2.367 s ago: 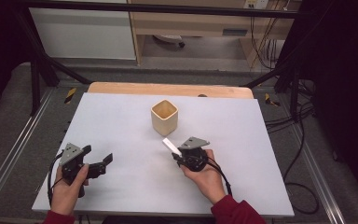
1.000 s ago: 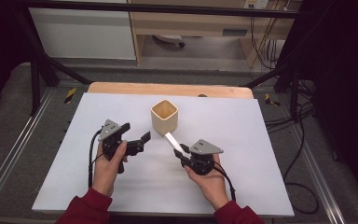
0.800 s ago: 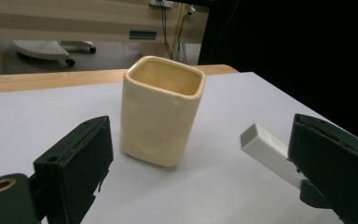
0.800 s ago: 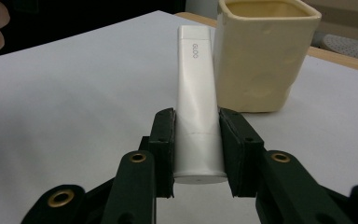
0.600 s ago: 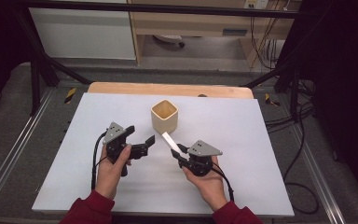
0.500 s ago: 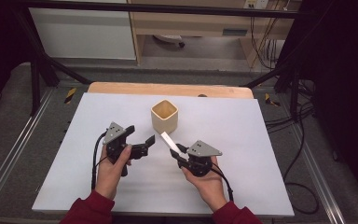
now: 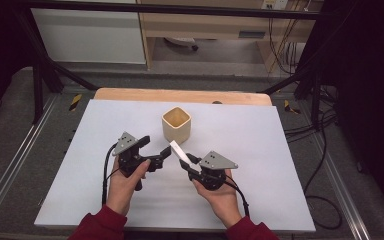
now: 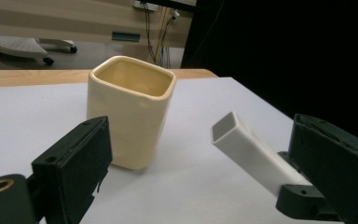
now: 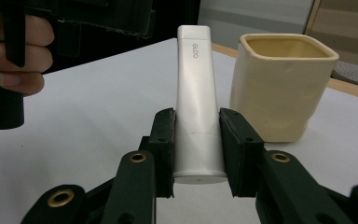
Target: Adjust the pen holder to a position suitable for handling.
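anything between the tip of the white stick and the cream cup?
Nothing: bare white table between the white rectangular stick, held in the right gripper, and the cream square ceramic cup, seen in the left gripper view.

A: anyone spot any readable text here?

B: just one bit. The white tube (image 9: 196, 100) clamped between the right tongs (image 9: 196, 151) has "GLOO" printed in small grey letters near its far end, running lengthwise along the tube.

A: anything on the cream cup (image 9: 282, 84) beside it?

B: nope, plain.
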